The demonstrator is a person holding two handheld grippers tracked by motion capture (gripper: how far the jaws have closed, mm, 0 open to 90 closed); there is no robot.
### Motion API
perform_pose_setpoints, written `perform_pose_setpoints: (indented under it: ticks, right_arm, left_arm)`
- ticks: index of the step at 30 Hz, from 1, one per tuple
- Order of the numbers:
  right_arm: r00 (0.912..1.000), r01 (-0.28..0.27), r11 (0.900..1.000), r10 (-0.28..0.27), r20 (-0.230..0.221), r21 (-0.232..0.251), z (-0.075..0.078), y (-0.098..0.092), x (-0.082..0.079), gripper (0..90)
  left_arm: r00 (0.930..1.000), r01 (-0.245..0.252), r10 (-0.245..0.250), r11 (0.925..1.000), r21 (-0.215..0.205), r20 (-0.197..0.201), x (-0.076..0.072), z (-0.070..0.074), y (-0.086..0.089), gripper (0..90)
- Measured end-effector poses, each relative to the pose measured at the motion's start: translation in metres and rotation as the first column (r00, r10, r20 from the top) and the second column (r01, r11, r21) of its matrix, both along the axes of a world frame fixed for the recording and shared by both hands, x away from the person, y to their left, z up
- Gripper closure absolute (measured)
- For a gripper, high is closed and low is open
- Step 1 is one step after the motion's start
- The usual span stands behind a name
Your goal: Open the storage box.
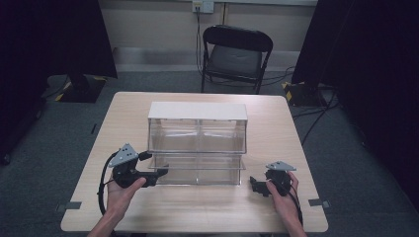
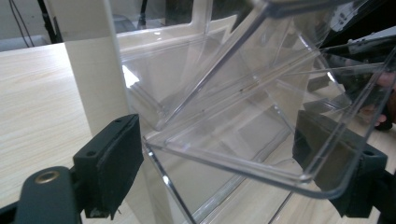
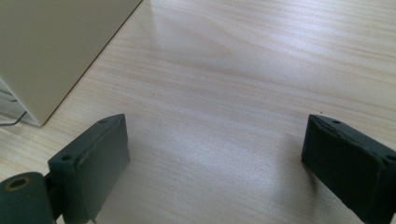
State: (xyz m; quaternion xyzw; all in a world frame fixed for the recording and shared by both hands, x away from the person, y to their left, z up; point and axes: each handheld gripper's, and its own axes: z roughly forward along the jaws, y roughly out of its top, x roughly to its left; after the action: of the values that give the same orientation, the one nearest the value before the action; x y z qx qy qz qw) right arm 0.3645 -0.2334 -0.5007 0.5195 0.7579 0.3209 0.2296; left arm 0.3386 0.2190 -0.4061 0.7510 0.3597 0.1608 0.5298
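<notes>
Working the lower clear drawer (image 1: 197,173) of the cabinet (image 1: 197,112), you have your left gripper (image 1: 159,175) at the drawer's front corner. In the left gripper view the jaws stand wide apart with the tilted drawer lip (image 2: 243,163) lying between them, nearer the far jaw than the near one; neither pad looks pressed against it. The drawer appears tipped out from its cream frame (image 2: 93,70), so my judgement is that you are either about to take hold of the lip or have just let it go.

Your right gripper (image 1: 258,185) rests low beside the cabinet, jaws also spread, with only bare tabletop (image 3: 224,93) between them and the cabinet's side wall (image 3: 51,51) off beyond the near jaw.

Next, I'd say, you need to close the left jaws squarely on the lip, then push or pull along the drawer's tilt without twisting.

Clear plastic on clear plastic makes the edges hard to separate, and I cannot tell whether anything lies inside the drawers. The drawer's hinge or stop is hidden.
</notes>
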Motion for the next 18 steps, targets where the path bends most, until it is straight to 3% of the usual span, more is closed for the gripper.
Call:
perform_pose_setpoints:
  ticks: [18]
  right_arm:
    - [1.0, 0.001, 1.0, -0.001, -0.001, 0.0, 0.0001, 0.0001, -0.0001, 6.7]
  left_arm:
    - [0.9999, 0.011, -0.011, 0.9998, -0.016, 0.005, 0.0034, 0.009, -0.0021, 15.1]
